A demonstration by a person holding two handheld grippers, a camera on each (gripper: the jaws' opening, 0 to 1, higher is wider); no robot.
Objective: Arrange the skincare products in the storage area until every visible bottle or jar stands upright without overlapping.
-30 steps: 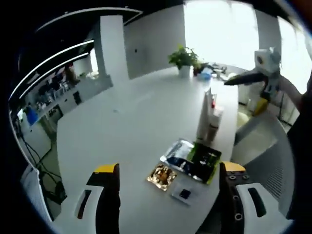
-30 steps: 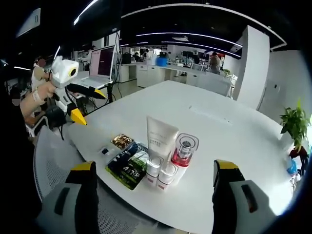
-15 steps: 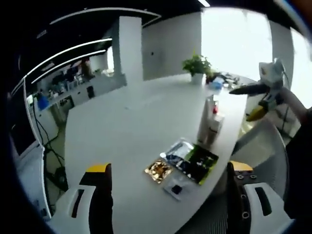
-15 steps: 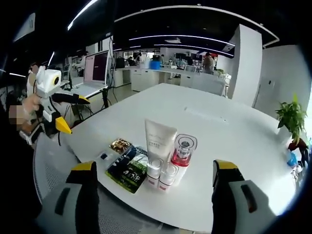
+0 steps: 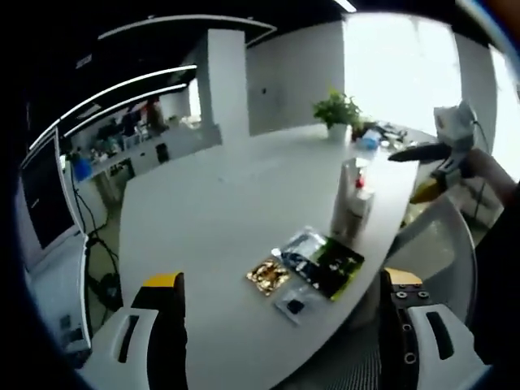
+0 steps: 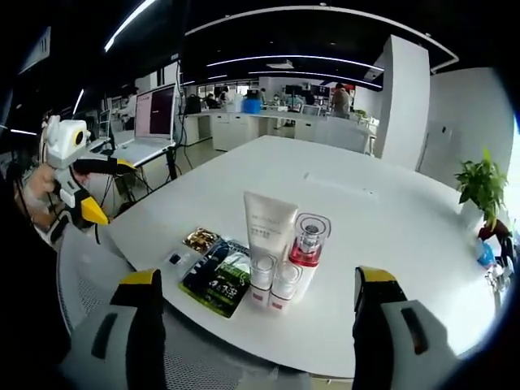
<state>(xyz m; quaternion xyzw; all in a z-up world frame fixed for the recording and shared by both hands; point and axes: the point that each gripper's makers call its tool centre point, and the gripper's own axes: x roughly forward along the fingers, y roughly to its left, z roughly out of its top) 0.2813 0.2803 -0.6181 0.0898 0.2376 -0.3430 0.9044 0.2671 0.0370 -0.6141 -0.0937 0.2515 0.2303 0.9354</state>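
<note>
In the right gripper view, the left hand-held gripper (image 6: 93, 191) hangs off the white bench (image 6: 357, 211) edge, jaws spread, holding nothing. On the bench near its front edge lie flat sachets (image 6: 215, 276), then a tube (image 6: 269, 231), two small jars (image 6: 275, 283) and a red-based bottle (image 6: 307, 244), all upright and touching. The right hand-held gripper (image 6: 252, 301) is spread wide and empty.

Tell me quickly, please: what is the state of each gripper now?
Left gripper: open, holding nothing, above the white table.
Right gripper: open, holding nothing.
</note>
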